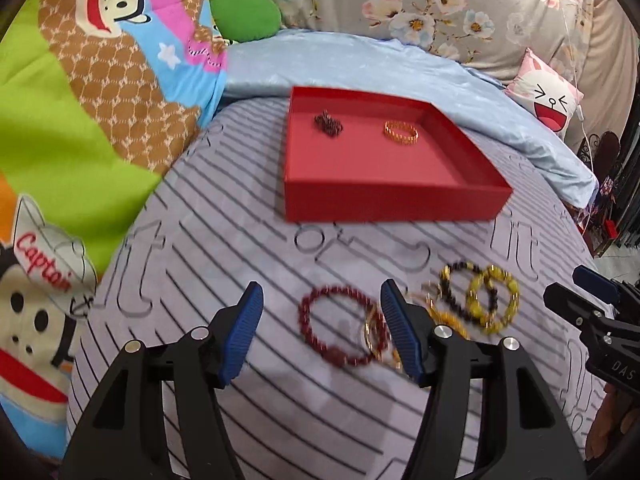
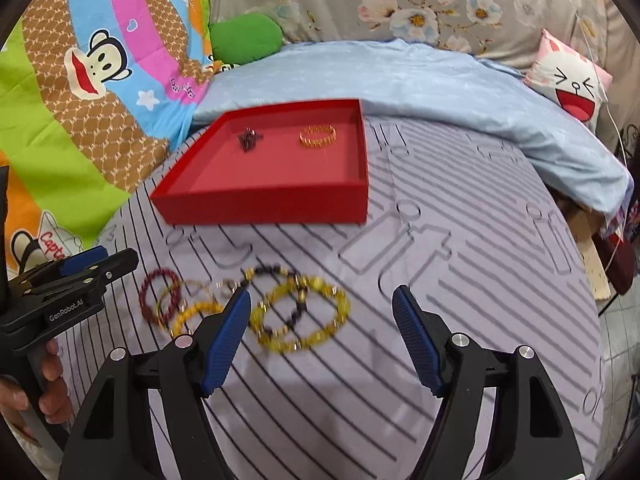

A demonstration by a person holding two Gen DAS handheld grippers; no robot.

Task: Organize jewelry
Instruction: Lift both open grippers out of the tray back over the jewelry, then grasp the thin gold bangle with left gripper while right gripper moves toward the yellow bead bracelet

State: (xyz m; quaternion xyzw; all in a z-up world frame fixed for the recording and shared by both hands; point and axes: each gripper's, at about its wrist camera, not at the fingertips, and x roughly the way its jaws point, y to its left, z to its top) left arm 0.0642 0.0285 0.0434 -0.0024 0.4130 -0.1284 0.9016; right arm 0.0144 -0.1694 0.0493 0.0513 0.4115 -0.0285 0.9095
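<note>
A red tray (image 1: 384, 204) (image 2: 264, 204) sits on the striped bedsheet. Inside lie a dark bead bracelet (image 1: 328, 123) (image 2: 249, 138) and a gold bracelet (image 1: 401, 132) (image 2: 318, 136). In front of the tray several bracelets lie loose: a dark red bead one (image 1: 340, 330) (image 2: 160, 296), a thin gold ring one (image 1: 374, 330), a yellow bead one (image 1: 494, 300) (image 2: 304, 316) and a black-and-gold one (image 1: 464, 292) (image 2: 280, 280). My left gripper (image 1: 322, 328) is open above the red bracelet. My right gripper (image 2: 320, 334) is open above the yellow bracelet.
A cartoon-print quilt (image 1: 80, 100) lies on the left. A light blue sheet (image 1: 400, 68) is bunched behind the tray. A green cushion (image 1: 244, 16) and a white cartoon pillow (image 1: 548, 92) sit at the back. The bed's edge drops off at the right (image 2: 592, 280).
</note>
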